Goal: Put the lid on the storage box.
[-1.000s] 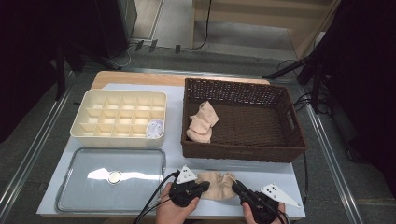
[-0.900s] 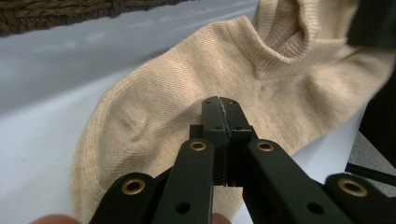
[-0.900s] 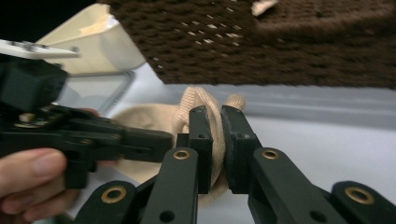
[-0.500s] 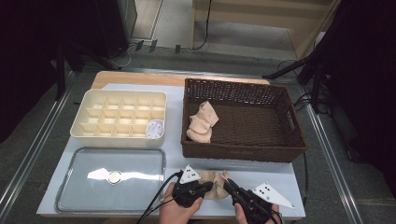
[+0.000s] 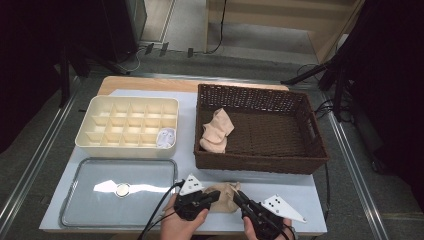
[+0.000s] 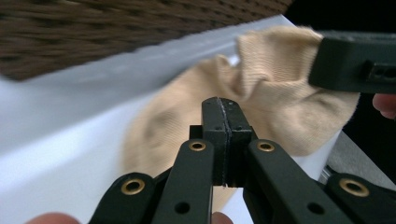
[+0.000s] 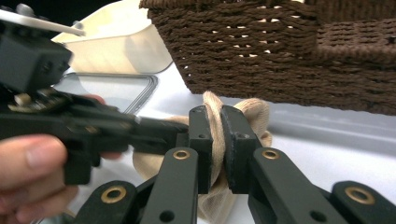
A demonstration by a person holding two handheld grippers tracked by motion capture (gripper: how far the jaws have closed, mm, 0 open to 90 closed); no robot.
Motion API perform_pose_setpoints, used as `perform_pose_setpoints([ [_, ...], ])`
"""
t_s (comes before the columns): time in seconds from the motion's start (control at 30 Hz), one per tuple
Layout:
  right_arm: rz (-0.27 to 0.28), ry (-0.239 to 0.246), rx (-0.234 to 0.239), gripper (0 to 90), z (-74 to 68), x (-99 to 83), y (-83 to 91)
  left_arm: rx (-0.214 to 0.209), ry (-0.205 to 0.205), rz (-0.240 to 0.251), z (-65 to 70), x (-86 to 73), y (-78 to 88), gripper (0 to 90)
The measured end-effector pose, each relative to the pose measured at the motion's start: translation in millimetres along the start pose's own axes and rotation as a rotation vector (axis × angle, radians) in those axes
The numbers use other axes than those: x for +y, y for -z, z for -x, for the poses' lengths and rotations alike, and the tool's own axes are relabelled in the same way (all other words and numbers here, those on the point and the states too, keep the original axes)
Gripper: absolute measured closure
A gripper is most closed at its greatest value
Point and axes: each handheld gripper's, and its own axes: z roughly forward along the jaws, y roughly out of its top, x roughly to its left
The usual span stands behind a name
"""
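High view puts the beige sock [image 5: 224, 197] on the white table [image 5: 300, 192], just in front of the brown wicker basket [image 5: 260, 165], between the two grippers. The right gripper [image 7: 215, 140] has its jaws pressed on a fold of the sock, with cloth visible between the pads. The left gripper [image 6: 223, 140] has its jaws fully together; the sock lies right behind its tips, and I cannot tell if any cloth is caught there.

If the left one holds nothing, the sock may hang from one thin fold and slip out. It is soft, so a loose end could also catch on the basket's front wall.

Inside the basket, near its left wall, lies another beige sock [image 5: 216, 131]. Left of the basket stands the cream divided box [image 5: 127, 125], with something white [image 5: 166, 138] in one front cell. In front of that box lies a clear tray [image 5: 120, 192] with a small round thing [image 5: 122, 189].
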Motion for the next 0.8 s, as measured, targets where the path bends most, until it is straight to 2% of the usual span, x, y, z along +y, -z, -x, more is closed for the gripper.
perform_pose_setpoints([
  [0.13,-0.003,0.005,-0.002,84.3,-7.6,-1.0,-6.6,0.014,0.013,0.020,-14.2,-3.3,19.8,90.0],
  [0.27,-0.016,0.028,0.003,84.3,-16.9,-3.6,-16.5,0.024,0.025,0.019,-24.5,-10.0,30.0,90.0],
  [0.53,-0.046,0.081,0.003,84.2,-35.6,-12.0,-37.4,0.005,0.052,-0.003,-33.2,-16.4,27.6,90.0],
  [0.8,-0.064,0.118,-0.011,84.1,-42.2,-18.9,-51.0,-0.006,0.051,-0.033,-32.3,-20.5,19.5,90.0],
])
